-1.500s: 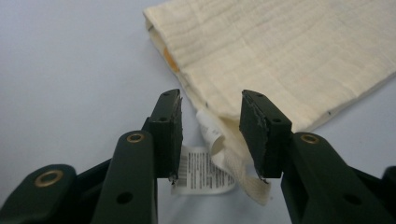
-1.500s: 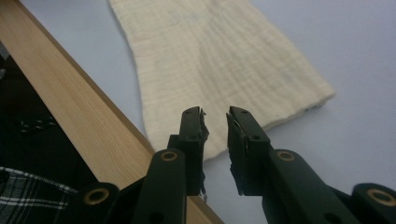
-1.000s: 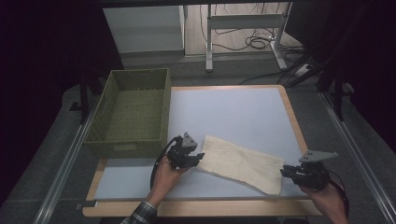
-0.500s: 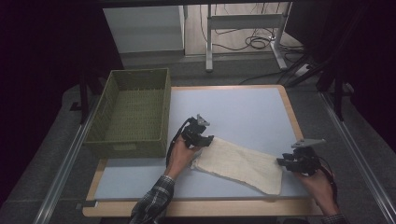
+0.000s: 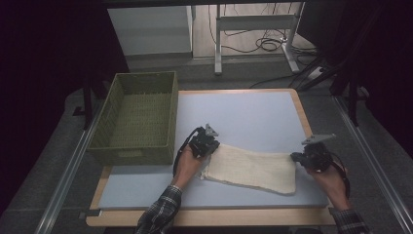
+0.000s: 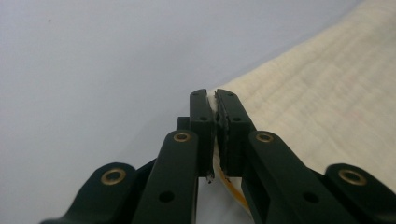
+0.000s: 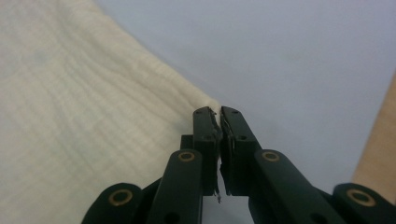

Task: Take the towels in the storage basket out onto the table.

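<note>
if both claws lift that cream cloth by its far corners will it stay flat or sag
Probably sag: the cream cloth looks thin and crinkled, lying limp and folded on the table. It seems light, so the left claw and right claw, each shut on a corner, should hold it. The woven weave looks grippy, so slipping seems unlikely.

Green woven basket: on table, far-left, open side up. Pale blue mat: covers tabletop. Metal frame legs, cables: on floor beyond far edge.
</note>
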`<state>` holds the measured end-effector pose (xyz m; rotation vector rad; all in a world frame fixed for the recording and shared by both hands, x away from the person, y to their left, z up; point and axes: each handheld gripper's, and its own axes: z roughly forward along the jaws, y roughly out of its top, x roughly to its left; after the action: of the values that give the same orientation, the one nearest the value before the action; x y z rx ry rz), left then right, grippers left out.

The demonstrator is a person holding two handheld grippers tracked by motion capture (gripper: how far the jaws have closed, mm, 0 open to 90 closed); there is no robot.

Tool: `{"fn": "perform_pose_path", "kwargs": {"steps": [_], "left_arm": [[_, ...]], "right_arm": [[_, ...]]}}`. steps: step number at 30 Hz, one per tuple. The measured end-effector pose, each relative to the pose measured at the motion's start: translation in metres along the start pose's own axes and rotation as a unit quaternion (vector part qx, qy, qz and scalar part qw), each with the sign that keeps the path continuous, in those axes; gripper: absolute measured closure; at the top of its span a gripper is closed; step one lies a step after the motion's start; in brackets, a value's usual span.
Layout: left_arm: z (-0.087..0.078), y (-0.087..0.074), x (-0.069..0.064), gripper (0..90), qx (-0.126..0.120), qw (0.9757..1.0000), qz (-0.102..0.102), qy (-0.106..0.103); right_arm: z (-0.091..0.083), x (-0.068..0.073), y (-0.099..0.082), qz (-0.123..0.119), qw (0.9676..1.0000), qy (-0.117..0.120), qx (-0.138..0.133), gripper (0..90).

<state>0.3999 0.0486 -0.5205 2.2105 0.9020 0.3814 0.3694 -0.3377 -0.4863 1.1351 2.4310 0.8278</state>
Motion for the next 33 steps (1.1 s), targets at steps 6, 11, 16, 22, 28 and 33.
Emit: {"fn": "perform_pose_path", "kwargs": {"steps": [6, 11, 16, 22, 28, 33], "left_arm": [[-0.014, -0.013, -0.006, 86.2, 0.001, 1.0000, 0.001, 0.004], [-0.020, -0.018, -0.005, 84.7, -0.010, 0.9999, -0.008, 0.006], [-0.018, -0.009, 0.001, 60.3, -0.021, 0.9996, -0.016, 0.006], [0.000, -0.016, 0.007, 47.6, 0.002, 0.9995, -0.021, 0.024], [0.006, -0.026, 0.021, 33.4, -0.026, 0.9980, -0.056, -0.013], [0.007, -0.026, 0.017, 30.7, -0.024, 0.9988, -0.043, -0.002]], "right_arm": [[0.017, -0.020, 0.025, 0.005, 0.9999, -0.007, -0.009, 84.9], [0.038, -0.028, 0.039, 0.014, 0.9999, -0.005, 0.006, 84.3], [0.038, -0.029, 0.039, 0.033, 0.9994, 0.004, -0.007, 79.6], [0.022, -0.027, 0.031, 0.033, 0.9993, 0.000, -0.016, 73.0], [0.015, -0.018, 0.018, 0.033, 0.9990, 0.024, -0.017, 64.0], [0.014, -0.006, 0.007, 0.047, 0.9975, 0.050, -0.015, 58.1]]}}
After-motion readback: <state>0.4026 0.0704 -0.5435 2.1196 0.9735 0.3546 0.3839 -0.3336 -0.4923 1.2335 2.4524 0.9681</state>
